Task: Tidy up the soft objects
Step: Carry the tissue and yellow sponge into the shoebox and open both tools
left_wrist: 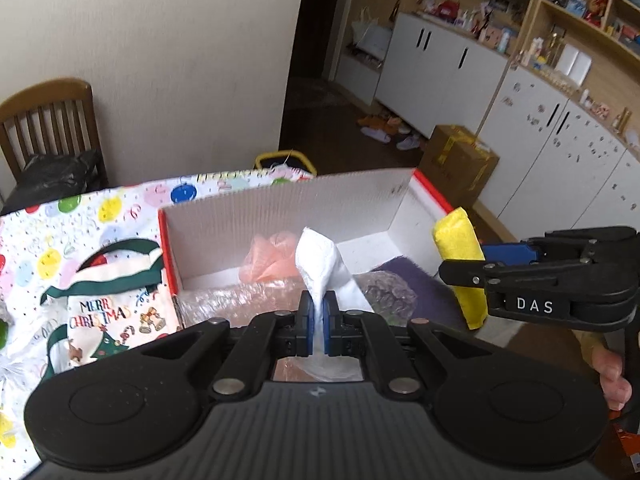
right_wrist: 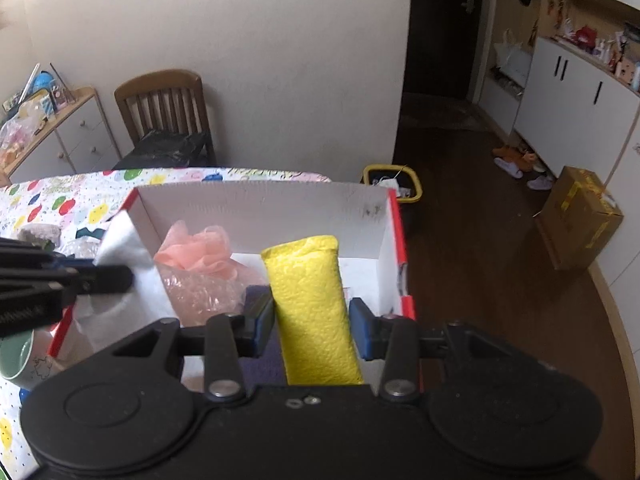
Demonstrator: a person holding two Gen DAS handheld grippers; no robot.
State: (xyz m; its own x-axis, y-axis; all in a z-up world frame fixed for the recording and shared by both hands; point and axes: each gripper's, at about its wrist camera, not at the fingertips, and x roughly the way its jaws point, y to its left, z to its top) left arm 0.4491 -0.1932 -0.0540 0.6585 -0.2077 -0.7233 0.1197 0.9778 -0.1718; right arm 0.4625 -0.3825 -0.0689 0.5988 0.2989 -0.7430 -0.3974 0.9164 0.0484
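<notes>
Cream wall, a dark doorway at 1 o'clock and white cabinets at 2 o'clock stand behind the table [left_wrist: 36, 224], which wears a cloth printed with coloured balloons. On it sits my white cardboard box [left_wrist: 288, 200] with red edges, open at the top. At 9 o'clock from the box lies a Christmas tote bag [left_wrist: 116, 304] with green handles.

My left gripper [left_wrist: 319, 320] has its blue pads pressed together on a white cloth [left_wrist: 320, 256], which rises from the jaws in a twisted peak above the box. Beyond it, inside the box, rests a peach mesh pouf [left_wrist: 272, 256] on clear bubble wrap [left_wrist: 224, 300], with a purple cloth [left_wrist: 412, 280] at 3 o'clock of the wrap.

My right gripper [right_wrist: 312, 316] holds a yellow rolled cloth [right_wrist: 312, 300] upright over the near right part of the box; the left pad touches it, while the right pad stands just beside it, so I cannot tell how firm the grip is. A green mug [right_wrist: 18, 360] sits on the table at 8 o'clock in the right wrist view.
</notes>
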